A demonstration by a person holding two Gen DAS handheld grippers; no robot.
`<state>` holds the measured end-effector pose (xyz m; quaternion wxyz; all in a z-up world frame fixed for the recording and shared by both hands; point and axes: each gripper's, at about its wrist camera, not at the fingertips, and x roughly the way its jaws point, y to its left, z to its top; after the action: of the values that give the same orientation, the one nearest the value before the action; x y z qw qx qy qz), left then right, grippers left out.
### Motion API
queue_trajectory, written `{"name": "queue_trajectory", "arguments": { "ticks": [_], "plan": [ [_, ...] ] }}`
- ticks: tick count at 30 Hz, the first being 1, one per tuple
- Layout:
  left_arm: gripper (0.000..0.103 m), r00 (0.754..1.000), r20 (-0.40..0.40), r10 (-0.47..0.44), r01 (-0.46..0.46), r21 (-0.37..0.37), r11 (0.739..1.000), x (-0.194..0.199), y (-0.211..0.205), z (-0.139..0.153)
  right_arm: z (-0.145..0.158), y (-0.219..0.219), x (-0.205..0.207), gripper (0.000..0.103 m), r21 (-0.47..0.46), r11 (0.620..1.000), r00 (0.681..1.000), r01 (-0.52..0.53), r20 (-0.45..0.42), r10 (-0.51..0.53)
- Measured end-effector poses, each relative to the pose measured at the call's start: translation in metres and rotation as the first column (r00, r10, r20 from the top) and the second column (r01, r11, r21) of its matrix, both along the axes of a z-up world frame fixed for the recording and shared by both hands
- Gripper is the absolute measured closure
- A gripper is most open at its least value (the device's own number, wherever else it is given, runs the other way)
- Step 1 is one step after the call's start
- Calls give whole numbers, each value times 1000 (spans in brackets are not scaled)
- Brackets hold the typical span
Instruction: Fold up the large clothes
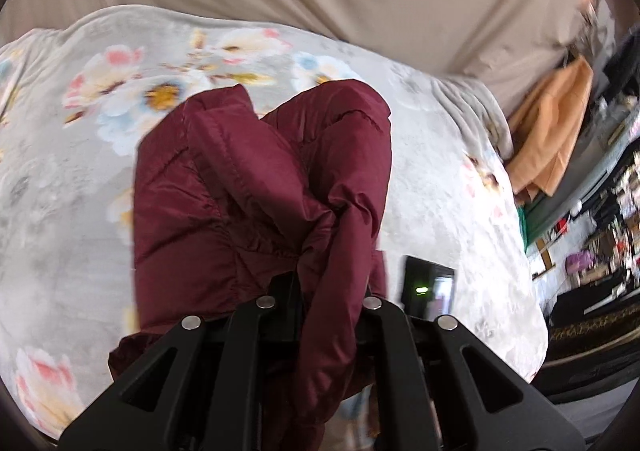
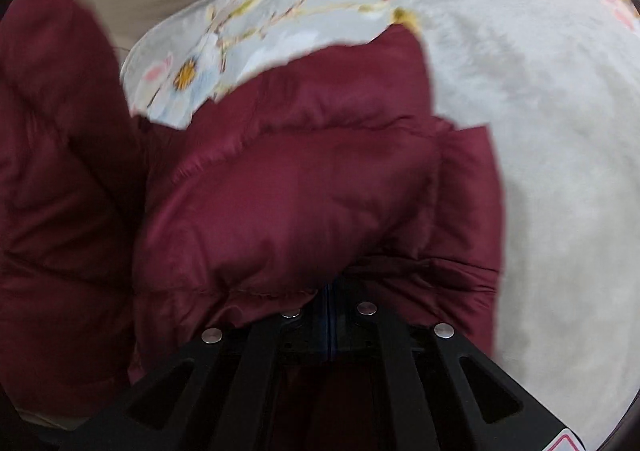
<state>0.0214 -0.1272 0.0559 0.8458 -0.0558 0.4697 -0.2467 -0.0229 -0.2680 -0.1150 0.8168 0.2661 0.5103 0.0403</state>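
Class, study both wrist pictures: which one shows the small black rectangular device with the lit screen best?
The left wrist view. There the small black rectangular device lies in plain sight on the grey floral blanket, just right of the maroon puffer jacket. In the right wrist view it does not show at all.

Soft, even daylight, no glare or hard shadows. Both views bulge at dark rounded fisheye corners. Motion blur smears the right view's maroon jacket [image 2: 280, 191] and the left view's right-hand clutter.
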Motion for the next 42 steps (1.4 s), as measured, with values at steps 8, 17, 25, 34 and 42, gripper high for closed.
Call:
{"name": "queue_trajectory", "arguments": {
  "ticks": [8,17,25,34,42],
  "plan": [
    [93,992,-122,-26,42,133,990,13,-99,-88,27,-59,-54,99,60,995,996,79,41,-82],
    [79,985,-158,-71,85,84,993,14,-111,-102,51,-90,-138,96,74,988,988,135,66,-140],
    [92,989,-113,-96,94,-21,995,40,-30,-46,56,8,-132,96,55,973,968,-224,130,216],
    [93,993,-80,-85,76,-117,990,32,4,1,19,102,-83,99,130,895,903,-427,109,415],
    [93,984,-140,-108,106,-27,994,23,-27,-39,-41,127,-84,103,340,832,888,-440,23,460]
  ]
}}
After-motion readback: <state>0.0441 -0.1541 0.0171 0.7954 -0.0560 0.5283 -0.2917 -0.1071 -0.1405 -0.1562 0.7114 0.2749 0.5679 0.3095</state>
